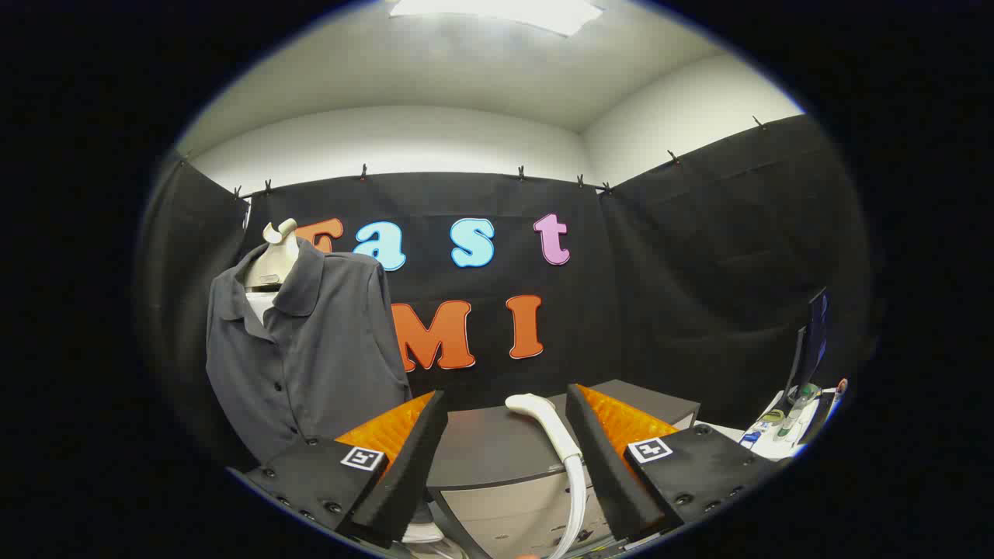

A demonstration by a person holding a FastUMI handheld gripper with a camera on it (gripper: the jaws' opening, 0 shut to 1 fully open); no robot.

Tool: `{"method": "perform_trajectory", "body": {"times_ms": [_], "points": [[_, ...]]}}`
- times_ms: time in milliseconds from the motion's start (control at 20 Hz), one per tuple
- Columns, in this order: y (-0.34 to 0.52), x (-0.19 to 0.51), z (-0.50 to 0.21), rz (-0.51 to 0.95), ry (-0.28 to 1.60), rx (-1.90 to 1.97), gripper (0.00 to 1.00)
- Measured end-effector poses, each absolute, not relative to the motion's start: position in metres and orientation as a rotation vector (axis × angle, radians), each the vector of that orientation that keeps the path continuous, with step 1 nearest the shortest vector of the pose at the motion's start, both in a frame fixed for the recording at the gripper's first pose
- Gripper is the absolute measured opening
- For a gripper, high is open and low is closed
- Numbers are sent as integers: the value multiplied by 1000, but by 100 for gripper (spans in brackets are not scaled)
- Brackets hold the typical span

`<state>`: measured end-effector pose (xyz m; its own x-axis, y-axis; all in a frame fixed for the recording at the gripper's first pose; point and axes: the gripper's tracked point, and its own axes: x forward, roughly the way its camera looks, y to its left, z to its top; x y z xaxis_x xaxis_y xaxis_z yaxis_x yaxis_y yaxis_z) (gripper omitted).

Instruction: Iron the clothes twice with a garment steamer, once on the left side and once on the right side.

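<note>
Steamer handle (547, 427) between my spread, empty hand-held gripper (506, 415) fingers; I should centre it before clenching, shirt (311, 349) beyond-left.

Black cloth walls (683, 256) are clipped along their upper edge beneath white upper walls (388, 140). A ceiling light panel (497, 12) is seen at twelve o'clock. A dark-topped cabinet (497, 446) is placed at six o'clock, a cluttered white table (765, 439) at four o'clock.

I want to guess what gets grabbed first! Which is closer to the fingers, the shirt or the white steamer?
The steamer. It rises between the open gripper's fingers, close by the right one. The shirt hangs off past the left finger.
</note>
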<state>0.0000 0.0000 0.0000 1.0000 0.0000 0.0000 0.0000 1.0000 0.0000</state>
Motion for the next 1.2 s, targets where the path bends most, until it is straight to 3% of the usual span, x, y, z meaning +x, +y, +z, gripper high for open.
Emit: {"method": "perform_trajectory", "body": {"times_ms": [1200], "points": [[-17, 37, -29, 3, 140, -15, 98]]}}
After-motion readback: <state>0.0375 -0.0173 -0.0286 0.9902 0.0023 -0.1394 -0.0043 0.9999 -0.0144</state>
